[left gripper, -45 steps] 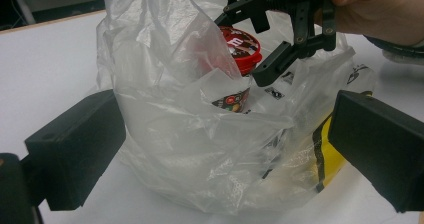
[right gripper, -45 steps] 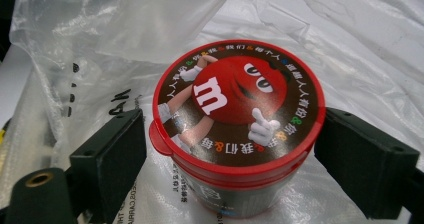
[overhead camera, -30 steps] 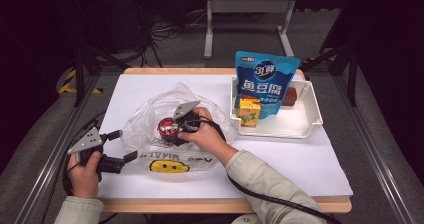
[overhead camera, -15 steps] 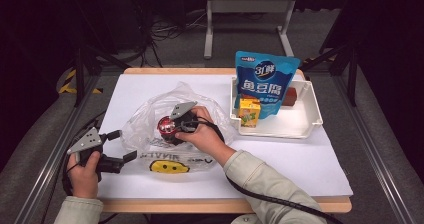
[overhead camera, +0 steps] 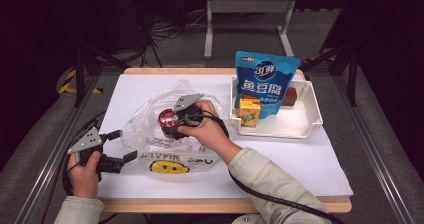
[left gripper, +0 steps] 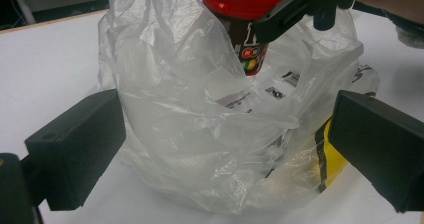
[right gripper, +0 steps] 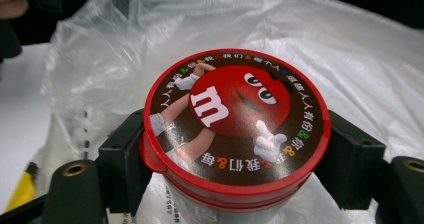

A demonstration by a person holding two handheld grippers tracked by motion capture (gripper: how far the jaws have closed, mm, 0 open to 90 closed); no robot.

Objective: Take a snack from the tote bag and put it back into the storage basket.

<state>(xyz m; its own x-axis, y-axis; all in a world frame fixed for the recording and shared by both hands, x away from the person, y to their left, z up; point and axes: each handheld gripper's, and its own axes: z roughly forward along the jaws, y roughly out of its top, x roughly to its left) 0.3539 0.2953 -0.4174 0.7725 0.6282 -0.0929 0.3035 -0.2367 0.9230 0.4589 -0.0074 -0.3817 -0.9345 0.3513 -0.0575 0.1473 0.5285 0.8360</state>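
- Two black jaws of the right gripper (right gripper: 235, 159) are pinching the red-lidded candy tub (right gripper: 235, 129) just under its lid, one pad on each side; they have just been closing slightly onto it.
- Compared with a second ago, the tub is sitting a little higher over the clear plastic bag (overhead camera: 150, 129).
- Left gripper (left gripper: 220, 149) is keeping its place, jaws spread, with the bag's near side bulging between them.
- White tray (overhead camera: 310, 129) is standing well apart, at the right.

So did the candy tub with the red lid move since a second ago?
Yes. The candy tub, clamped in the right gripper, has gone up a little, farther from the smiley face printed on the plastic bag.
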